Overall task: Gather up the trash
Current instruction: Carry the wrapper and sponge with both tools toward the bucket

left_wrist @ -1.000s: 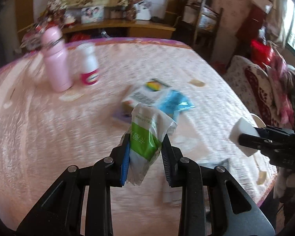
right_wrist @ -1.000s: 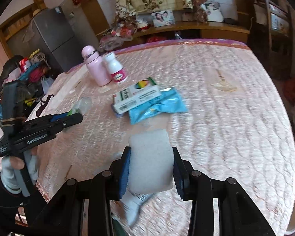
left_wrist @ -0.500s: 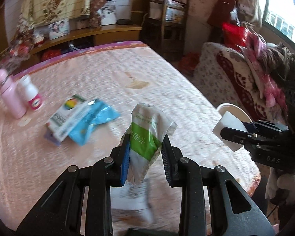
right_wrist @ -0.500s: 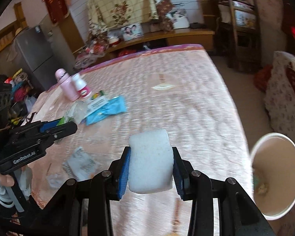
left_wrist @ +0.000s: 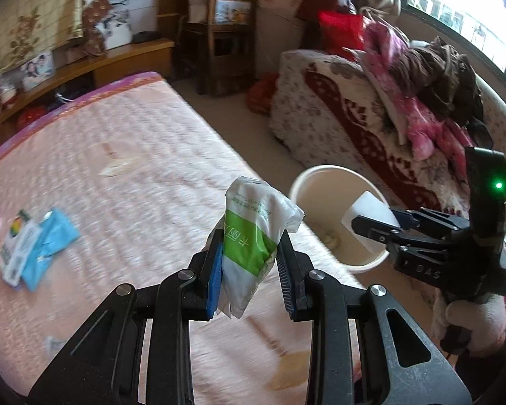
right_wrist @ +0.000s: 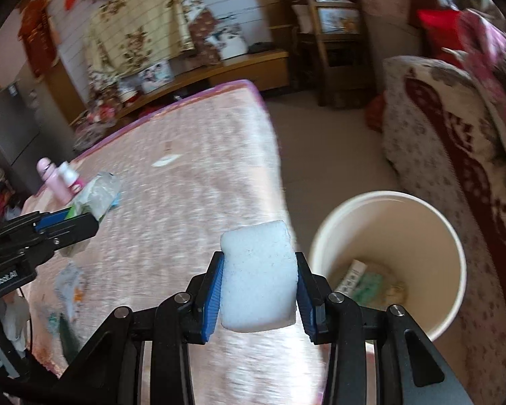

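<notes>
My left gripper (left_wrist: 249,263) is shut on a crumpled white and green plastic wrapper (left_wrist: 253,233), held over the pink table's right edge. My right gripper (right_wrist: 259,280) is shut on a white foam sponge block (right_wrist: 258,276). A cream waste bucket (right_wrist: 421,216) stands on the floor just right of the table, with some trash in its bottom. In the left wrist view the right gripper (left_wrist: 371,217) holds the sponge block (left_wrist: 367,207) over the bucket's (left_wrist: 307,182) rim. In the right wrist view the left gripper (right_wrist: 81,221) with the wrapper (right_wrist: 97,192) is at the far left.
On the pink quilted table (left_wrist: 124,155) lie a box with a blue packet (left_wrist: 47,239), paper scraps (right_wrist: 71,280), a pink bottle (right_wrist: 52,182) and a white bottle. A patterned sofa (left_wrist: 354,111) piled with clothes stands right of the bucket. Wooden shelves (left_wrist: 226,30) stand behind.
Both grippers have swung right from over the table's middle to its right edge, still holding wrapper and sponge. The bucket has come fully into view, with the sponge now over its rim.
</notes>
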`<state>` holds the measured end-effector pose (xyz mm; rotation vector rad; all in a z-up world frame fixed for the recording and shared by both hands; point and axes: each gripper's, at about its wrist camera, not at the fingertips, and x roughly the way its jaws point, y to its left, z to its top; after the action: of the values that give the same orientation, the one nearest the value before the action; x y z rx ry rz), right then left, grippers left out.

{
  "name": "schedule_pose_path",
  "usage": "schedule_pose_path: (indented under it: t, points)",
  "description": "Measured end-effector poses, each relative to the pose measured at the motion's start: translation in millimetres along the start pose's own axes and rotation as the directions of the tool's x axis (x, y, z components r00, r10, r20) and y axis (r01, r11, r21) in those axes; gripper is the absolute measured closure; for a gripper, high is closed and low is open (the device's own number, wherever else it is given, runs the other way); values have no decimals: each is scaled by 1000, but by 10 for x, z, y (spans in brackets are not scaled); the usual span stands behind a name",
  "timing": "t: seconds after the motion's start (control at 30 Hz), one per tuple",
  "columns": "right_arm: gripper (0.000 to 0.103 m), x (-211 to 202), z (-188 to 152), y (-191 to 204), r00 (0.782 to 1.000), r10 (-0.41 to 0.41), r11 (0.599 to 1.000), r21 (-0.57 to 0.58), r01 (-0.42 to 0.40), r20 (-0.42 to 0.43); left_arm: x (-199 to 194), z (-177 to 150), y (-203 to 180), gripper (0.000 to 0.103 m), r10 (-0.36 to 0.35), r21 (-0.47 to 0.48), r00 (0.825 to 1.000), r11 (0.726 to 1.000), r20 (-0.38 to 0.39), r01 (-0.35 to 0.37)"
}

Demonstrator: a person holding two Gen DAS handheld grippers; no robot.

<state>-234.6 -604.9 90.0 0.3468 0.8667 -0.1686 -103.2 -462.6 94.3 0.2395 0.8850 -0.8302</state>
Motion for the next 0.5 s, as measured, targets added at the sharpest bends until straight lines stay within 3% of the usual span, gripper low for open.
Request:
schedule_pose_path:
  t: [0.5]
  points:
    - [66,-31,-84,-1164,991,-132,980,145,132,-15,824,345,-856,76,-88,27,992,995,-90,91]
